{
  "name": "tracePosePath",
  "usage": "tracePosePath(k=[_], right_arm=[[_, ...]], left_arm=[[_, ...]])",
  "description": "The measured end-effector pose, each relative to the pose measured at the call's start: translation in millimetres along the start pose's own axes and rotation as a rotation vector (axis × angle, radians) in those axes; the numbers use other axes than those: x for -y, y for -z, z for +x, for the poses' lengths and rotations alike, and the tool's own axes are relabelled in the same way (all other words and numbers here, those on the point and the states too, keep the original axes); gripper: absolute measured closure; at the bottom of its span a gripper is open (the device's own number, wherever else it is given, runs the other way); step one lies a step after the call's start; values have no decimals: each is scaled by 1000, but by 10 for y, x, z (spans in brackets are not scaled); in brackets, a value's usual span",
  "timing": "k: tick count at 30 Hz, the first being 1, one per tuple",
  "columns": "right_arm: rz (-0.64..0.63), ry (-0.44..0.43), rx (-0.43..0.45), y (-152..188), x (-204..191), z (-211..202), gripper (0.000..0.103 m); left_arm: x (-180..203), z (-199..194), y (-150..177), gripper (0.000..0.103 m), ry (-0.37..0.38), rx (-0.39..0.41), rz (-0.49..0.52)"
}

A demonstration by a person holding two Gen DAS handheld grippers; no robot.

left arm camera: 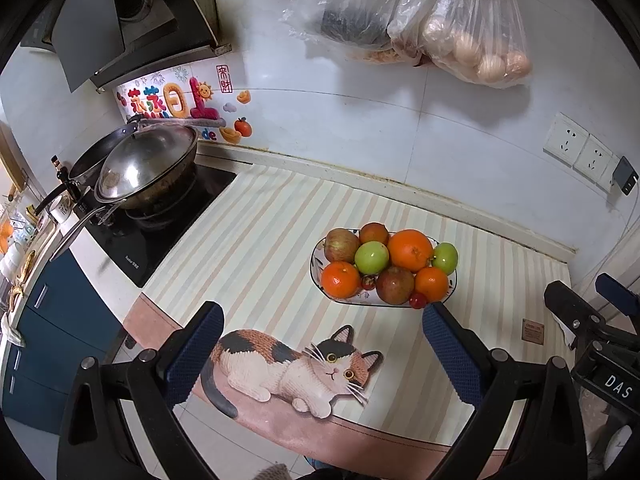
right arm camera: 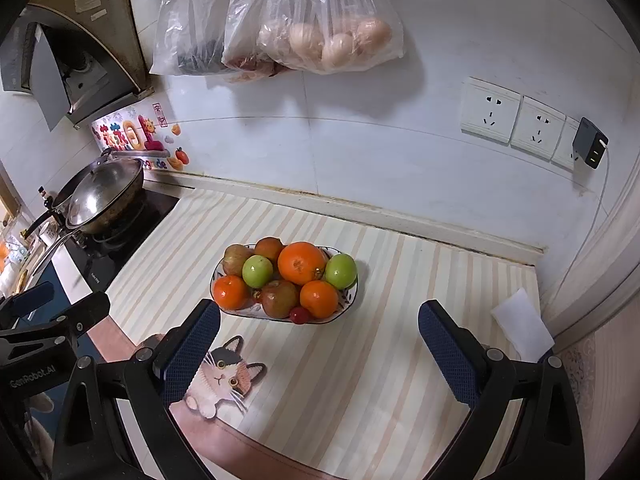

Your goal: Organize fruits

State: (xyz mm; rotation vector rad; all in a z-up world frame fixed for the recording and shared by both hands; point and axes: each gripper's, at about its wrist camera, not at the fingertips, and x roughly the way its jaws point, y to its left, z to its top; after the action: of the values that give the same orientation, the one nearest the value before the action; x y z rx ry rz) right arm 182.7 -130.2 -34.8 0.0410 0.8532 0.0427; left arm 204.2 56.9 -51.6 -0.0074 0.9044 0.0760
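Fruits heaped on oval patterned plate (left arm camera: 320, 249), striped tabletop (left arm camera: 256, 240). My left tool (left arm camera: 322, 334) and right tool (right arm camera: 319, 336) gape, empty. Only right view shows white paper (right arm camera: 522, 326).

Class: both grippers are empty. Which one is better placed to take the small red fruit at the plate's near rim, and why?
Left, probably. The red fruit lies just beyond the left gripper, by its right finger. The right gripper sits slightly further back. Both have open jaws, so the margin is small.
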Motion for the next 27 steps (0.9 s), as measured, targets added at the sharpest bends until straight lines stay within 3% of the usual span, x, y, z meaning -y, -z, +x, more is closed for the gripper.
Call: tracePosePath(k=[27], right_arm=[[-13,-27,-4,70,-68,-73,2]], left_arm=[[7,-85,103,1,-1,7,0]])
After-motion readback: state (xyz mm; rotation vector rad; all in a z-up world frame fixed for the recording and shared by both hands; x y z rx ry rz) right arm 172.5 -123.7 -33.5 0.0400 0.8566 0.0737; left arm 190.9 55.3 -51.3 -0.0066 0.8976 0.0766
